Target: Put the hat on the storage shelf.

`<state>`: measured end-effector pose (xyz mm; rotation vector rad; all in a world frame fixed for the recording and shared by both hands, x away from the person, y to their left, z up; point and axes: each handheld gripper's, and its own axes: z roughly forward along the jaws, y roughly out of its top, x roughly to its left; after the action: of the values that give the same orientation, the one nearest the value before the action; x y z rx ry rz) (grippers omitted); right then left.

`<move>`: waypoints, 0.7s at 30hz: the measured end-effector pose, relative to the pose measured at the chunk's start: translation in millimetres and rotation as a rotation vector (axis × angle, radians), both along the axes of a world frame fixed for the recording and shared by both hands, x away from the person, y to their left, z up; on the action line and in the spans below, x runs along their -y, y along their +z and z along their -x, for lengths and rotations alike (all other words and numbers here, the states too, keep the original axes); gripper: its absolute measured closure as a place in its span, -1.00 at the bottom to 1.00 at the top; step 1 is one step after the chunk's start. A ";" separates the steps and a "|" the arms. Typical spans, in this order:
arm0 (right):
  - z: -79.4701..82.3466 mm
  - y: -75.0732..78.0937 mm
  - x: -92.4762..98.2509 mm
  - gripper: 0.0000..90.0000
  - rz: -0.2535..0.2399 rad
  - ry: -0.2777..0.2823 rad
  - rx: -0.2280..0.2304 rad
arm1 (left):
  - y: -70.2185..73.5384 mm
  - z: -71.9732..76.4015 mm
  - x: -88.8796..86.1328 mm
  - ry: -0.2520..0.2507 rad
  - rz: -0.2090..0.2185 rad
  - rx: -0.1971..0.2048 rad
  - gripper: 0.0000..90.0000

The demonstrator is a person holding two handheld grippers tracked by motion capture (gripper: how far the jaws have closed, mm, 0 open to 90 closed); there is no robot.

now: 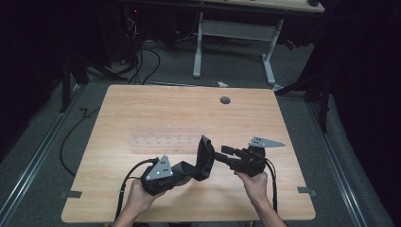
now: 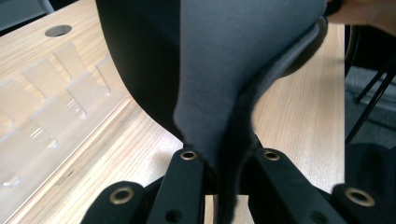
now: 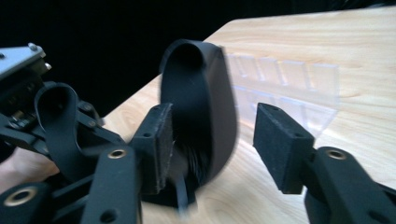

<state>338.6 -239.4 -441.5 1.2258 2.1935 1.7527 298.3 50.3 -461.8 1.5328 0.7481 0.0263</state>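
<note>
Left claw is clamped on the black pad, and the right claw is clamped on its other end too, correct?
Not quite. The left claw is clamped on the black pad, but the right claw is open: the right gripper view shows its fingers spread, with a gap beside the pad.

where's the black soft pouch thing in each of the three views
High view: the black pouch sits low centre, between the two grippers.
Left gripper view: it rises from the shut jaws through the upper middle.
Right gripper view: centre-left, between the open jaws.
Shared landmark: the clear plastic tray on the table.
</note>
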 end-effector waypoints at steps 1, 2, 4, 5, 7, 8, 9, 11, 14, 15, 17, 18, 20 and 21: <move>1.4 -0.5 2.1 0.01 0.009 -0.011 0.010 | 0.8 -0.7 -2.3 0.004 0.009 -0.007 0.91; 3.4 -3.8 6.1 -0.03 0.048 -0.041 0.023 | 1.3 -1.3 -4.7 0.006 0.013 -0.011 0.91; 4.1 -11.0 9.5 -0.05 0.104 -0.081 0.031 | 2.3 -2.8 -9.9 0.023 0.034 -0.027 0.91; 4.1 -11.0 9.5 -0.05 0.104 -0.081 0.031 | 2.3 -2.8 -9.9 0.023 0.034 -0.027 0.91; 2.6 -27.0 14.8 -0.08 0.185 -0.130 0.027 | 2.5 -3.7 -12.7 0.030 0.043 -0.034 0.91; 1.7 -32.8 16.6 -0.09 0.210 -0.143 0.025 | 2.6 -4.2 -13.8 0.034 0.048 -0.039 0.91; 0.8 -38.2 18.7 -0.09 0.230 -0.154 0.014 | 2.5 -4.6 -15.0 0.039 0.049 -0.042 0.91; -0.5 -43.4 21.5 -0.09 0.238 -0.163 0.003 | 2.4 -4.9 -18.0 0.051 0.057 -0.049 0.91; -2.3 -54.1 29.8 -0.09 0.281 -0.212 -0.020 | 2.1 -5.7 -24.0 0.077 0.076 -0.064 0.91; -3.2 -57.3 32.8 -0.09 0.290 -0.227 -0.023 | 1.9 -6.2 -26.4 0.087 0.075 -0.067 0.91; -4.8 -62.6 37.8 -0.10 0.309 -0.253 -0.045 | 2.2 -7.3 -31.1 0.101 0.083 -0.072 0.91; -5.8 -65.0 39.4 -0.10 0.328 -0.268 -0.048 | 2.4 -7.8 -33.4 0.109 0.085 -0.071 0.91; -8.1 -69.6 42.7 -0.10 0.363 -0.288 -0.054 | 3.9 -9.0 -37.9 0.127 0.093 -0.072 0.91; -9.5 -72.3 43.9 -0.11 0.377 -0.301 -0.063 | 4.5 -9.6 -39.5 0.132 0.095 -0.071 0.91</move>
<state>348.1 -283.3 -513.8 1.4320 2.1039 1.1416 307.8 89.8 -457.3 1.3988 0.8941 0.0342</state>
